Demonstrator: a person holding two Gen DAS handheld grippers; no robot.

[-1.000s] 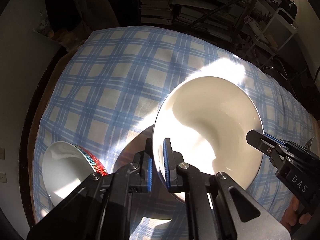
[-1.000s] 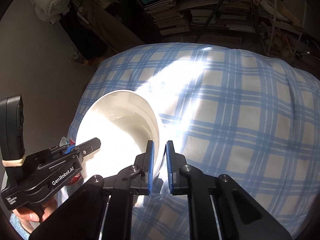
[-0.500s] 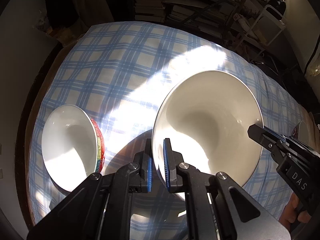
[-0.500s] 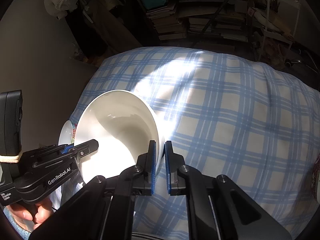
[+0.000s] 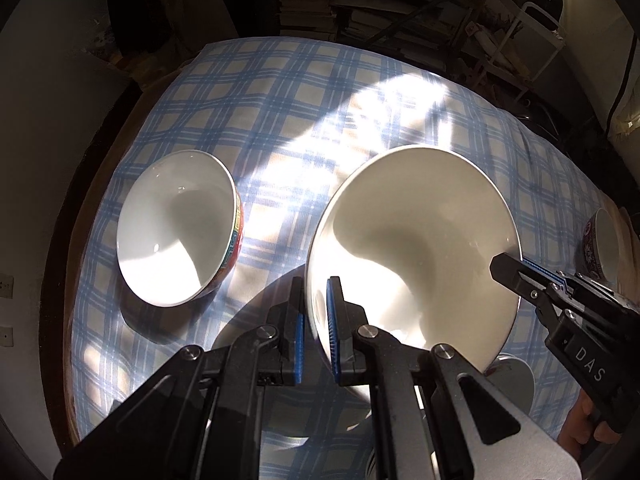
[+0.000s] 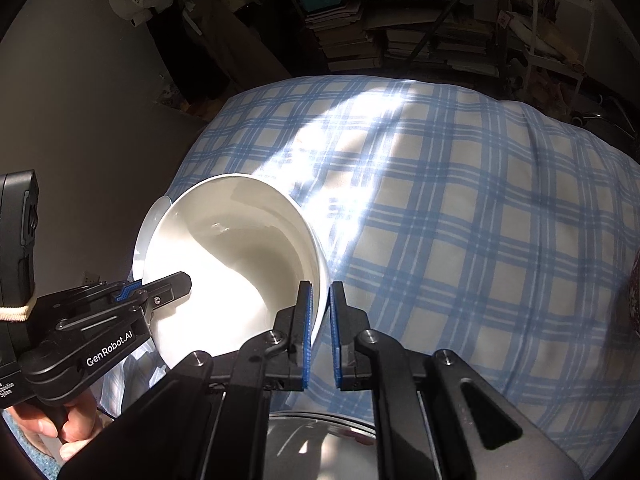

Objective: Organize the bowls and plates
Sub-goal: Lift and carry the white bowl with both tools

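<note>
A large white bowl [image 5: 412,248] hangs tilted above the blue checked tablecloth [image 5: 280,100], gripped at two opposite sides of its rim. My left gripper [image 5: 316,284] is shut on the near rim. My right gripper [image 5: 508,268] is shut on the far right rim. In the right wrist view the same white bowl [image 6: 236,264] fills the lower left, with my right gripper [image 6: 320,288] clamped on its rim and my left gripper [image 6: 176,284] on the opposite side. A white bowl with a red patterned outside [image 5: 176,228] stands on the cloth to the left.
A dark patterned bowl [image 5: 604,248] sits near the table's right edge. A shiny metal dish [image 5: 516,380] lies under the held bowl, and the metal dish [image 6: 320,440] also shows below the right fingers. Shelves of books stand behind the table. A person's hand [image 6: 68,428] holds the left gripper.
Both grippers have carried the white bowl up and across the table. The red patterned bowl, half cut off at the lower left before, is now fully in the left wrist view.
</note>
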